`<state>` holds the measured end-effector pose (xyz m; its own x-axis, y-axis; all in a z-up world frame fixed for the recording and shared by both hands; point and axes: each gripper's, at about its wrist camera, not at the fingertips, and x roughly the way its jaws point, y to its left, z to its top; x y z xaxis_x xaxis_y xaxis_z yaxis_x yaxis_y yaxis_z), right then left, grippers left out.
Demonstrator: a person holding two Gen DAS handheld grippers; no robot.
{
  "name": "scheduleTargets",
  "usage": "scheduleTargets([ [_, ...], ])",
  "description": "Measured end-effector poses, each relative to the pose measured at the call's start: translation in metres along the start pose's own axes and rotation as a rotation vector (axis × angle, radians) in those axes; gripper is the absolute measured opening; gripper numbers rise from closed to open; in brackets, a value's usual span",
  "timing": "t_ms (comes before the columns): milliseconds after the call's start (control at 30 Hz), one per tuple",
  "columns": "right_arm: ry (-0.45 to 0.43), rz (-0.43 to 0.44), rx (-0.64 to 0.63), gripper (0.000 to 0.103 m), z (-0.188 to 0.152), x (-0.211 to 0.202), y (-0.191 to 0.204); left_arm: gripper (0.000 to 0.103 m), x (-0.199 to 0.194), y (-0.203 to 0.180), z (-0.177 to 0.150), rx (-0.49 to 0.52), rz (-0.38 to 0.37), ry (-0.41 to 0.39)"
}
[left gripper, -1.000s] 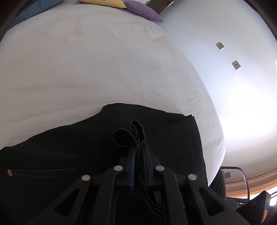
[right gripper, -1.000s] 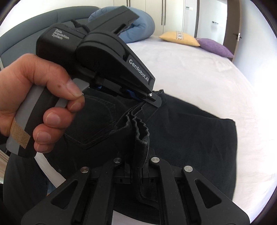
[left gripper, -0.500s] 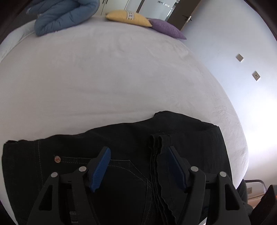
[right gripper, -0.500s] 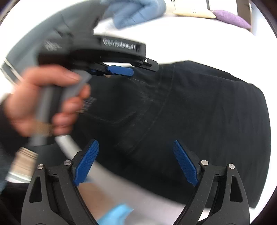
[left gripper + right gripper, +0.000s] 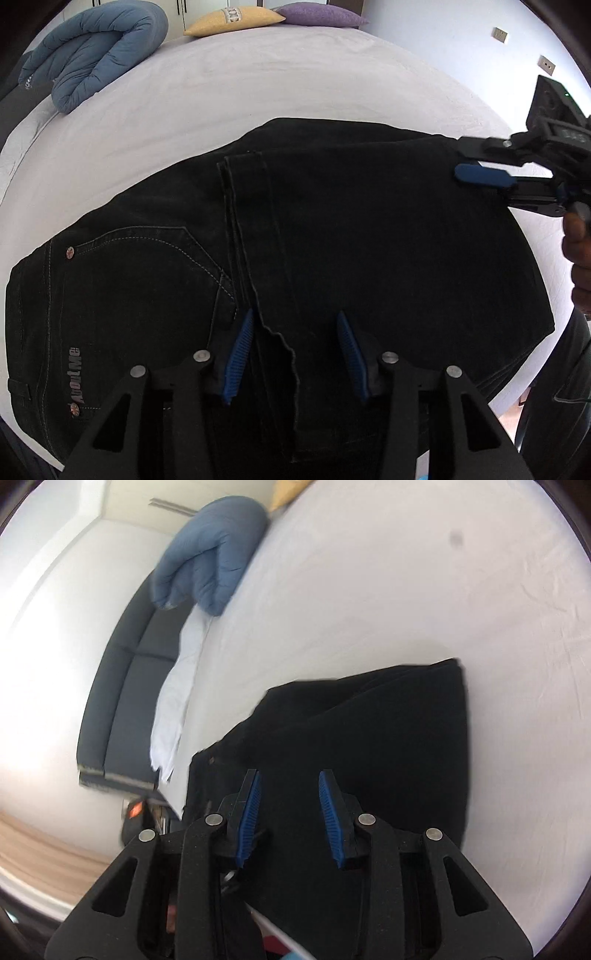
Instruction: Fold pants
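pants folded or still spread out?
Folded. The black pants lie doubled on the bed, hem edge across the seat beside the back pocket.

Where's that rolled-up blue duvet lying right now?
The blue duvet sits at the bed's far left corner in the left wrist view, left of the yellow pillow.

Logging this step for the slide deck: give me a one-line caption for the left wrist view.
Open left gripper above folded black pants on the white bed, right gripper open alongside.

One pair of black pants [image 5: 369, 229], two pillows [image 5: 236, 16], one blue duvet [image 5: 99, 51], two wall sockets [image 5: 546, 65].
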<state>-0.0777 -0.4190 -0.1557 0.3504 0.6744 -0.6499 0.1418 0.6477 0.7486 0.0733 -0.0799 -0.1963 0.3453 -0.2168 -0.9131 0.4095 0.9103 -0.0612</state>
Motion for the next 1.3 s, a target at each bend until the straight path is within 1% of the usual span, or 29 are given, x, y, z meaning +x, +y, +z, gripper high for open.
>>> scheduleTargets([
  [33,0.017,0.019,0.037,0.031,0.006,0.004,-0.011,0.049,0.002,-0.001,0.001,0.006,0.007,0.005],
  [67,0.019,0.050,0.074,0.029,0.001,0.011,-0.028,0.049,0.003,-0.001,0.001,0.009,0.013,0.007],
  [100,-0.005,0.084,0.087,0.029,0.000,0.013,-0.034,0.049,0.005,-0.001,0.001,0.010,0.017,0.005],
  [133,-0.016,0.097,0.085,0.029,-0.005,0.011,-0.034,0.049,0.006,-0.001,0.002,0.011,0.020,0.002],
  [200,0.007,0.089,0.049,0.029,-0.016,0.015,-0.030,0.049,0.008,0.000,0.000,0.006,0.022,-0.005],
  [267,0.047,0.062,-0.012,0.030,-0.032,0.014,-0.020,0.049,0.011,0.001,0.000,0.003,0.023,-0.011],
  [300,0.065,0.044,-0.043,0.030,-0.044,0.011,-0.016,0.049,0.006,0.003,-0.002,0.003,0.022,-0.014],
  [367,0.106,0.035,-0.068,0.030,-0.060,0.009,-0.005,0.049,0.006,0.006,-0.004,-0.001,0.019,-0.018],
  [433,0.100,0.028,-0.095,0.030,-0.087,0.001,0.000,0.049,0.000,0.005,-0.017,-0.001,0.012,-0.024],
  [467,0.090,0.020,-0.110,0.030,-0.098,-0.004,0.001,0.049,0.000,0.006,-0.018,-0.004,0.011,-0.026],
  [567,0.100,-0.002,-0.090,0.029,-0.126,-0.013,0.008,0.049,-0.003,0.007,-0.026,-0.005,0.012,-0.034],
  [633,0.106,-0.021,-0.082,0.031,-0.138,-0.017,0.024,0.049,-0.004,0.008,-0.028,-0.013,0.004,-0.040],
  [667,0.091,-0.036,-0.098,0.032,-0.141,-0.023,0.031,0.049,-0.007,0.009,-0.029,-0.017,-0.002,-0.044],
  [733,0.062,-0.012,-0.119,0.032,-0.145,-0.023,0.049,0.053,-0.012,0.015,-0.031,-0.028,-0.026,-0.058],
  [767,0.048,0.004,-0.127,0.032,-0.142,-0.019,0.057,0.054,-0.015,0.019,-0.034,-0.040,-0.039,-0.059],
  [800,0.035,0.021,-0.137,0.032,-0.138,-0.020,0.065,0.055,-0.022,0.025,-0.037,-0.072,-0.058,-0.070],
  [867,0.025,0.065,-0.161,0.032,-0.125,-0.015,0.083,0.065,-0.041,0.043,-0.047,-0.155,-0.102,-0.123],
  [933,0.028,0.074,-0.196,0.032,-0.112,-0.012,0.101,0.087,-0.069,0.068,-0.063,-0.255,-0.097,-0.208],
  [967,0.036,0.083,-0.217,0.032,-0.106,-0.005,0.111,0.092,-0.084,0.086,-0.074,-0.325,-0.099,-0.256],
  [1000,0.044,0.089,-0.230,0.032,-0.100,0.002,0.119,0.100,-0.095,0.102,-0.084,-0.386,-0.106,-0.293],
  [1033,0.054,0.094,-0.236,0.032,-0.095,0.012,0.127,0.103,-0.106,0.123,-0.098,-0.470,-0.112,-0.333],
  [1133,0.081,0.154,-0.233,0.032,-0.084,0.037,0.140,0.103,-0.122,0.179,-0.130,-0.685,-0.146,-0.382],
  [1200,0.096,0.209,-0.187,0.032,-0.077,0.058,0.148,0.103,-0.126,0.209,-0.153,-0.796,-0.160,-0.413],
  [1233,0.097,0.243,-0.158,0.032,-0.074,0.065,0.145,0.102,-0.126,0.220,-0.163,-0.842,-0.173,-0.426],
  [1300,0.098,0.283,-0.089,0.032,-0.068,0.080,0.141,0.102,-0.123,0.239,-0.182,-0.932,-0.213,-0.447],
])
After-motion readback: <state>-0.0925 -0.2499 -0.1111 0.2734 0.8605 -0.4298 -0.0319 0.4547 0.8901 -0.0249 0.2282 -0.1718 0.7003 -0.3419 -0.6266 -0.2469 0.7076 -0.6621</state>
